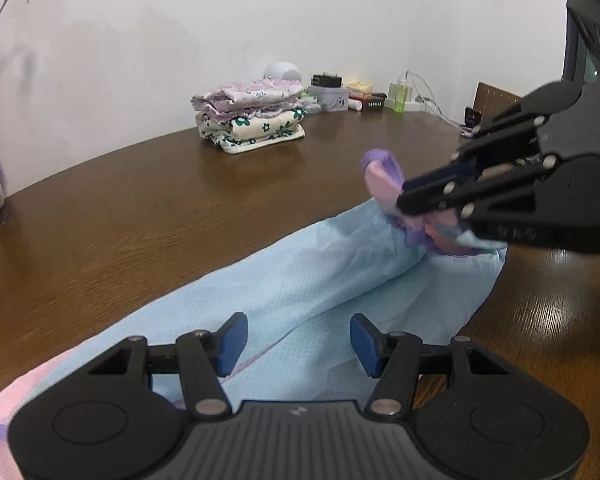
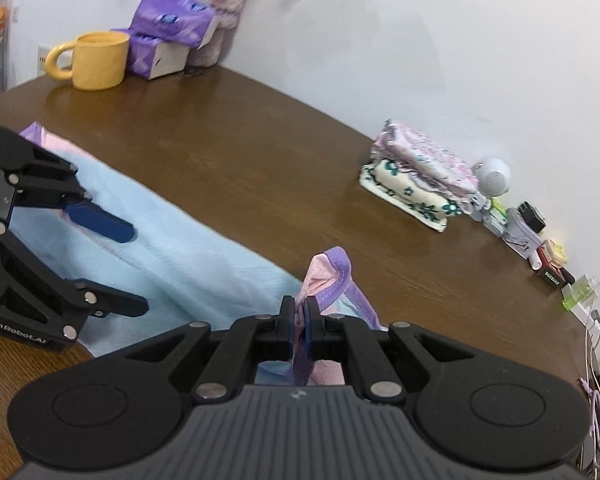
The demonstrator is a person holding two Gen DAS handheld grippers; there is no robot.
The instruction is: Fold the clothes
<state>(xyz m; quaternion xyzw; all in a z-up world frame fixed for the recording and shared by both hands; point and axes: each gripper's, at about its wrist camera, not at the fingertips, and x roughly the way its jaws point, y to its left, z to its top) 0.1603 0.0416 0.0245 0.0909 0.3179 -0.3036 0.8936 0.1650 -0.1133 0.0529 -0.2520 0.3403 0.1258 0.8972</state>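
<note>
A light blue garment (image 1: pixel 300 272) with pink and purple trim lies stretched across the brown wooden table (image 1: pixel 140 200). My right gripper (image 2: pixel 300 312) is shut on the garment's pink and purple edge (image 2: pixel 332 276) and holds it lifted off the table. In the left wrist view that gripper (image 1: pixel 404 200) comes in from the right with the trim (image 1: pixel 382 176) sticking out of it. My left gripper (image 1: pixel 298 336) is open just above the blue cloth, with nothing pinched between its blue pads. In the right wrist view it (image 2: pixel 134 270) is over the garment (image 2: pixel 180 248) at the left.
A stack of folded floral clothes (image 1: pixel 252 116) (image 2: pixel 416 184) sits near the wall. Small boxes, a green bottle (image 1: pixel 400 98) and cables crowd the table's back right. A yellow mug (image 2: pixel 96 60) and purple tissue packs (image 2: pixel 168 36) stand at the far left corner.
</note>
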